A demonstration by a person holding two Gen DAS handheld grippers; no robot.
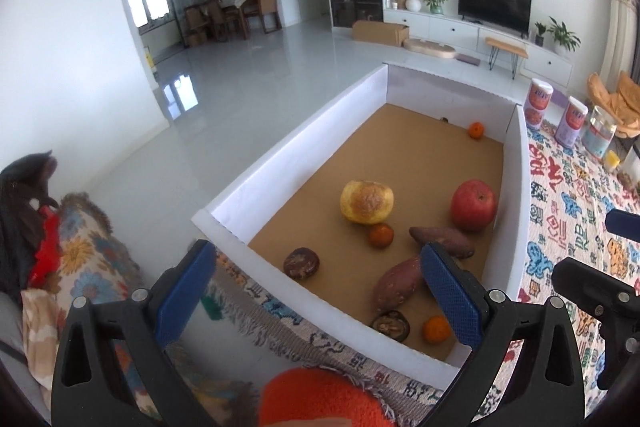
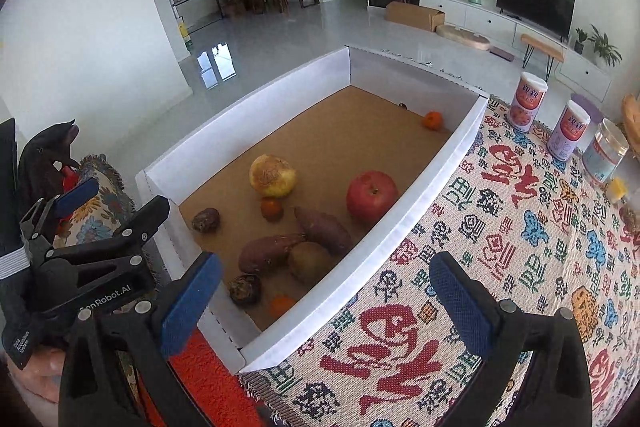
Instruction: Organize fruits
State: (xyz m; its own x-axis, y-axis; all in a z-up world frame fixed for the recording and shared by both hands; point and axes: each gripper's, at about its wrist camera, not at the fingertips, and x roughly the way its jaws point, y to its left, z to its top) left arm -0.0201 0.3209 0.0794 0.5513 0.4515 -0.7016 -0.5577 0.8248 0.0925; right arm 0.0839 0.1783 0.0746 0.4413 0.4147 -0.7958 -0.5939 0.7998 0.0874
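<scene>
A white-walled box [image 1: 296,155] [image 2: 440,163] with a brown floor holds a red apple [image 1: 473,205] [image 2: 371,197], a yellow fruit [image 1: 366,202] [image 2: 273,175], two sweet potatoes [image 1: 398,283] [image 2: 324,229], a kiwi [image 2: 310,261], small oranges [image 1: 476,130] [image 2: 433,119] and dark shrivelled fruits [image 1: 301,263] [image 2: 206,220]. My left gripper [image 1: 316,291] is open and empty above the box's near-left corner. My right gripper [image 2: 326,303] is open and empty over the box's near-right wall.
The box sits on a patterned woven cloth [image 2: 520,267] [image 1: 568,227]. Two pink-labelled canisters [image 2: 528,102] [image 1: 538,103] and a clear jar [image 2: 606,153] stand at the cloth's far right. An orange-red knit item [image 1: 320,399] lies just below the box. A floral cushion [image 1: 76,247] is at left.
</scene>
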